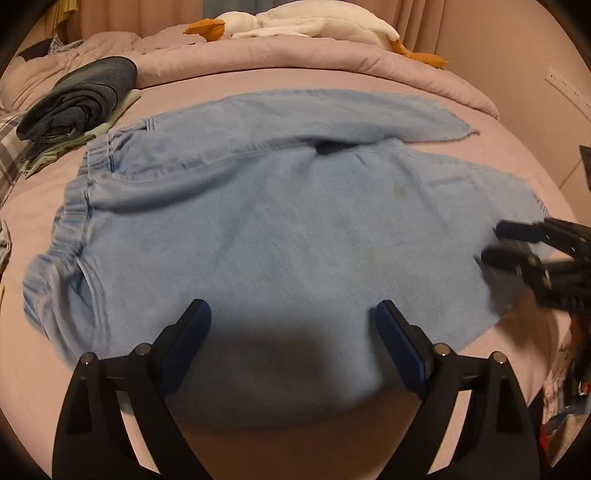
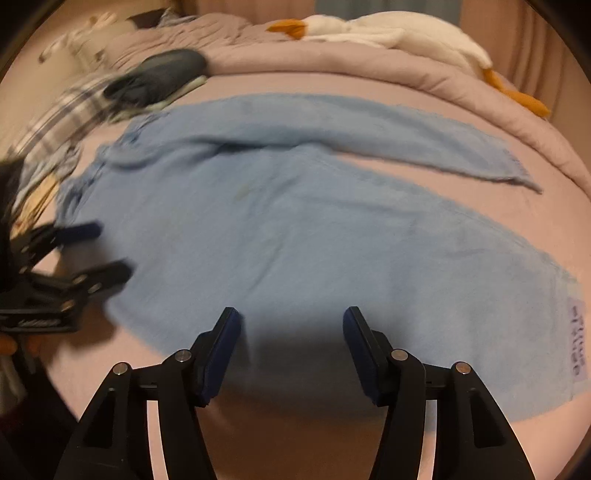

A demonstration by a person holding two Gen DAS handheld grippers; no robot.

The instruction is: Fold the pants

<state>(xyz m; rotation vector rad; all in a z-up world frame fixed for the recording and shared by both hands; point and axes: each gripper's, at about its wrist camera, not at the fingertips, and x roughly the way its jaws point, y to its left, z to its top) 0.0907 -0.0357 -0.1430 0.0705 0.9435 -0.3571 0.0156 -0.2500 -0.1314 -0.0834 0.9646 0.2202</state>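
Light blue pants [image 1: 280,229] lie flat on the pink bed sheet [image 1: 258,443], with the elastic waistband [image 1: 74,210] at the left and the two legs spread apart toward the right. My left gripper [image 1: 291,306] hovers open over the near edge of the pants, with nothing between its blue pads. In the right wrist view the pants [image 2: 314,236] fill the middle, and my right gripper [image 2: 291,314] stands open above the near leg's edge, holding nothing. Each gripper shows in the other's view: the right gripper [image 1: 495,243] by the near leg's hem, the left gripper [image 2: 110,247] near the waist end.
A folded pile of dark clothes [image 1: 85,99] sits at the back left on a pale garment. A rolled pink duvet [image 1: 332,62] runs along the back, with a white plush goose [image 1: 314,22] on it. Plaid cloth [image 1: 7,147] lies at the far left. The bed's edge drops away at the right.
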